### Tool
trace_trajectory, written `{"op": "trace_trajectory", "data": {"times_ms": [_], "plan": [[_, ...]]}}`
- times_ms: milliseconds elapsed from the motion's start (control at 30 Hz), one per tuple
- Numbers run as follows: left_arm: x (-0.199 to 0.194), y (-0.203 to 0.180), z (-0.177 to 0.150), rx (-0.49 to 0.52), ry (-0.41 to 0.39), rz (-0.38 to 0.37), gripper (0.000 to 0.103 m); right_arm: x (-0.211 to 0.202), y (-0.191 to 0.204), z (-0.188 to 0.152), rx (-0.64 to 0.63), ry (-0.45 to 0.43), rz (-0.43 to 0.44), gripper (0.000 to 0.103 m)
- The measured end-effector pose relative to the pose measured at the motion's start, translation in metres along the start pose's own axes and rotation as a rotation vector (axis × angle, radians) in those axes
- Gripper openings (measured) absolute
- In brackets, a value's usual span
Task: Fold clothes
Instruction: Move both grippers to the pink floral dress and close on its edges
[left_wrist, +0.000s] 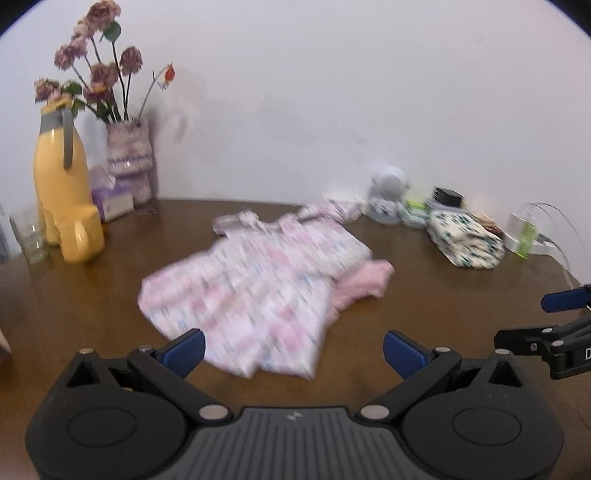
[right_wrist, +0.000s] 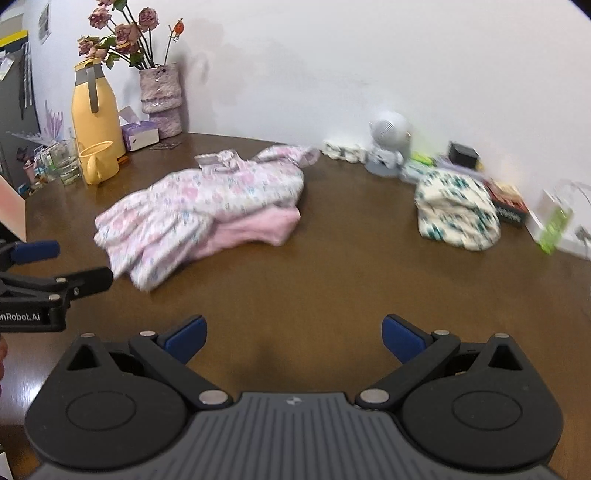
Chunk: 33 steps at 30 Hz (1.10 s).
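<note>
Clothes (left_wrist: 255, 291) untouched; grippers (left_wrist: 293, 350) wide, empty

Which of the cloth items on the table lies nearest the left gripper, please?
The pink floral garment: its near hem lies just ahead of the open left gripper. The plain pink garment peeks from under its right side, and the green-patterned bundle sits far right.

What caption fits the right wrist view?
Open right gripper above brown table, facing floral garment on pink garment.
</note>
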<state>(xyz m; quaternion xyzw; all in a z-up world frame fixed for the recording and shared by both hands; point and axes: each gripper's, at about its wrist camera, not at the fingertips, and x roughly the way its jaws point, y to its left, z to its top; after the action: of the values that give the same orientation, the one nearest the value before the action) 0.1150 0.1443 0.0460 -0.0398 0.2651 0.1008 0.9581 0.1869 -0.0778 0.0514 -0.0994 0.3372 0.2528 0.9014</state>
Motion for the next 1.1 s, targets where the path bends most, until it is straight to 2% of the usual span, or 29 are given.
{"op": "trace_trajectory", "data": {"times_ms": [167, 333, 467, 667, 767, 1000, 1033, 1100], "plan": [[0.043, 0.020, 0.043, 0.026, 0.018, 0.009, 0.103, 0.040, 0.004, 0.058, -0.062, -0.019, 0.018, 0.103], [0.103, 0.034, 0.084, 0.067, 0.031, 0.073, 0.103, 0.093, 0.011, 0.118, -0.136, -0.026, 0.040, 0.103], [0.158, 0.047, 0.107, 0.050, 0.090, 0.092, 0.103, 0.143, 0.017, 0.155, -0.193, -0.011, 0.031, 0.103], [0.236, 0.070, 0.136, 0.061, 0.136, 0.105, 0.103, 0.221, 0.014, 0.187, -0.212, 0.037, -0.025, 0.103], [0.271, 0.078, 0.145, 0.095, 0.172, 0.172, 0.103, 0.250, 0.005, 0.197, -0.180, 0.073, -0.009, 0.103], [0.329, 0.092, 0.147, 0.188, 0.245, 0.199, 0.102, 0.291, -0.001, 0.210, -0.219, 0.104, 0.006, 0.102], [0.335, 0.094, 0.148, 0.194, 0.247, 0.212, 0.101, 0.293, -0.001, 0.211, -0.213, 0.106, 0.011, 0.101], [0.343, 0.099, 0.150, 0.173, 0.242, 0.213, 0.097, 0.299, -0.002, 0.213, -0.200, 0.109, 0.023, 0.088]]}}
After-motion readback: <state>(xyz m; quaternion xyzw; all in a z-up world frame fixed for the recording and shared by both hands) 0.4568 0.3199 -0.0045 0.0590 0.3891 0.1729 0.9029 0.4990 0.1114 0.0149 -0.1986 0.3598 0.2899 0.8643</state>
